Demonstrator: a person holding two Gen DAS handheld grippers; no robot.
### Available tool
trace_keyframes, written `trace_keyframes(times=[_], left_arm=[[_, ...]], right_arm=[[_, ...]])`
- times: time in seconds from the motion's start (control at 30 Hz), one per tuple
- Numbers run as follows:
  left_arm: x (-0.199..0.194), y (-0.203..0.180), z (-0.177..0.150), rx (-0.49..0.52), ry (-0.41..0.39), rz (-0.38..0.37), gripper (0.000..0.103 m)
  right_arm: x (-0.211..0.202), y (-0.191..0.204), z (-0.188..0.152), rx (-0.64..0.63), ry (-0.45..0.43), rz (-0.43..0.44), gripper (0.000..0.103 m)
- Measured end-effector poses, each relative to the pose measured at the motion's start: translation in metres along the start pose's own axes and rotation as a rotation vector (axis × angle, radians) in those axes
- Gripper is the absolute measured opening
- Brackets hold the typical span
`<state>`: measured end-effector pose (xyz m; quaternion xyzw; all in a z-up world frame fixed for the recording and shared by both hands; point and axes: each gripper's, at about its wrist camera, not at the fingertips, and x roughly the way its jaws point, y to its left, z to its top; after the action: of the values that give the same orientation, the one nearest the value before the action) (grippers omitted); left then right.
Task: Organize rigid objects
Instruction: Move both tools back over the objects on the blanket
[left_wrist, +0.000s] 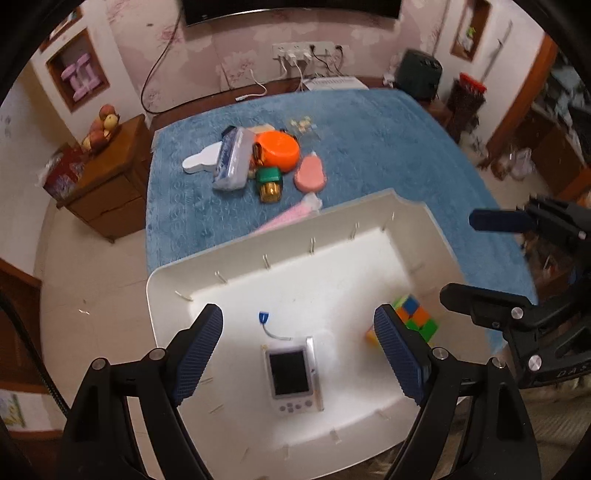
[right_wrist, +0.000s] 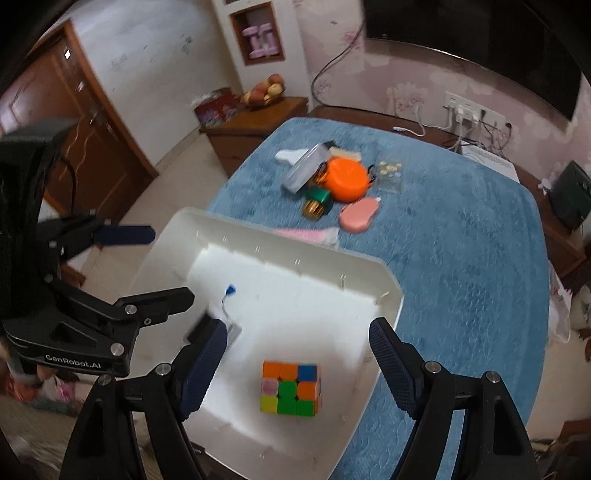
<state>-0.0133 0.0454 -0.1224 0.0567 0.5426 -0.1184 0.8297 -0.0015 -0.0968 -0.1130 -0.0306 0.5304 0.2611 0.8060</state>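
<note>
A white bin (left_wrist: 280, 236) (right_wrist: 384, 280) sits at the near end of a blue-covered table. In it lie a small white handheld game console (left_wrist: 291, 376) with a blue-tipped strap and a colourful puzzle cube (left_wrist: 415, 317) (right_wrist: 290, 387). My left gripper (left_wrist: 301, 350) is open and empty above the console. My right gripper (right_wrist: 297, 360) is open and empty above the cube. Farther back lies a pile: an orange round container (left_wrist: 279, 149) (right_wrist: 347, 179), a clear case (left_wrist: 234, 158) (right_wrist: 304, 168), a green-and-gold item (left_wrist: 269, 184) (right_wrist: 316, 203), a pink oval piece (left_wrist: 310, 173) (right_wrist: 360, 216) and a pink tube (left_wrist: 291, 214) (right_wrist: 314, 234).
A white flat shape (left_wrist: 199, 160) and a small clear packet (left_wrist: 304, 125) lie by the pile. A wooden cabinet (left_wrist: 107, 177) with fruit stands left of the table. The blue cover (left_wrist: 388, 147) is bare on the right. Cables and a socket strip run along the back wall.
</note>
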Motion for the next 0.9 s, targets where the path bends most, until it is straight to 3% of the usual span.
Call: trace_keyframes(times=[0.2,0.4,0.53,0.67,0.9], left_arm=[[-0.001,0.01,0.028,0.012,-0.022,0.01,0.086],[0.001,0.016,0.066,0.111,-0.046,0.038,0.086],[0.008,0.022,0.088,0.166,-0.061,0.061,0.086],[0.031,0.033,0.107,0.184,-0.015,0.017,0.086],[0.086,0.035,0.116,0.25,0.107,-0.077,0.086]], right_arm=[[-0.002,-0.021,0.032,0.099,0.013,-0.003,0.08],[0.006,-0.046,0.066,0.218,0.022,0.012,0.08],[0.014,-0.055,0.091,0.255,0.026,-0.024,0.08],[0.036,-0.064,0.115,0.297,0.054,-0.048,0.08],[0.115,-0.085,0.141,0.408,0.191,-0.054,0.08]])
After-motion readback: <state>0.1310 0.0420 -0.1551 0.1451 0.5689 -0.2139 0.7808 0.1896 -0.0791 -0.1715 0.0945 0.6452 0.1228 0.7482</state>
